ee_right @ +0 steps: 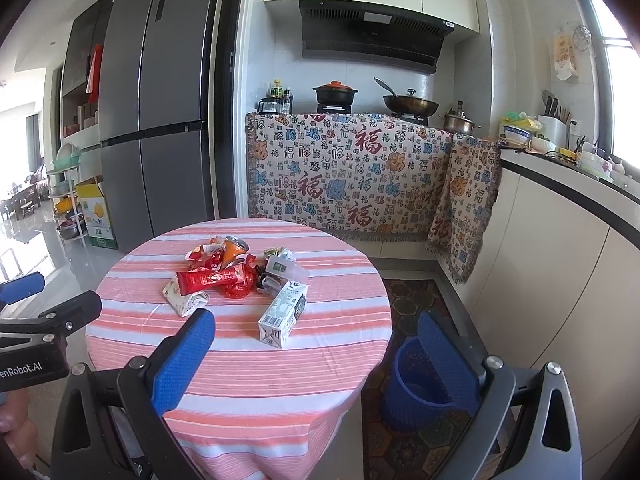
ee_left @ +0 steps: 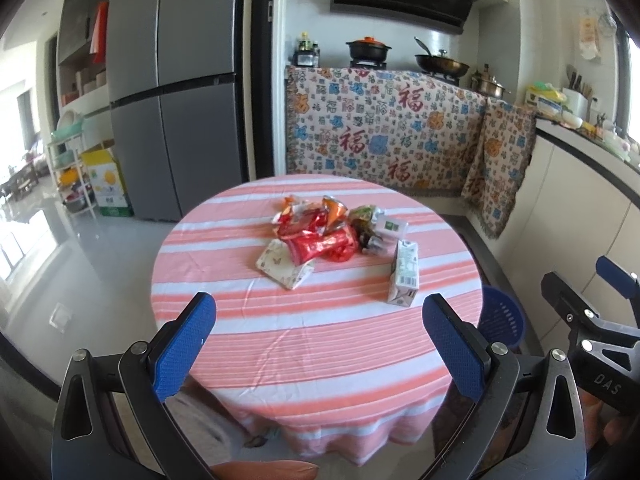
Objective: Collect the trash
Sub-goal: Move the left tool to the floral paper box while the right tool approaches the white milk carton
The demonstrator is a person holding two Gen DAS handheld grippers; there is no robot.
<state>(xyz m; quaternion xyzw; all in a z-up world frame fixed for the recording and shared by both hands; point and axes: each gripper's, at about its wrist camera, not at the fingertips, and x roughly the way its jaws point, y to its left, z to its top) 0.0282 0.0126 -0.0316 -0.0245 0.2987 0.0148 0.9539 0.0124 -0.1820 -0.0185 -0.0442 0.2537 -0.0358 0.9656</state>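
A round surface [ee_left: 320, 344] covered by a pink-and-white striped cloth is seen from both wrist views. A heap of trash [ee_left: 320, 236] is piled near the middle of it: red and orange snack wrappers, a crumpled can, a dark wrapper and a small green-labelled packet. A folded white napkin pack [ee_left: 285, 267] lies touching the heap at its 7 o'clock side. A white milk carton [ee_left: 404, 276] lies on its side just beside the heap, at about 4 o'clock from it, apart from the wrappers.

The left hand-held gripper [ee_left: 318, 342] is held above the near edge of the surface, its blue fingers spread wide apart with nothing between them. The right hand-held gripper [ee_right: 316, 354] is likewise spread wide and empty, held over the near right edge of the surface, the carton [ee_right: 283, 314] lying beyond it at 12 o'clock.

A blue perforated basket [ee_right: 416, 392] stands on a patterned rug on the floor, just beside the surface at its 4 o'clock side. At 12 o'clock beyond the surface a patterned cloth [ee_right: 352, 176] is draped over a kitchen counter, and a grey refrigerator [ee_right: 160, 112] stands at 10 o'clock.
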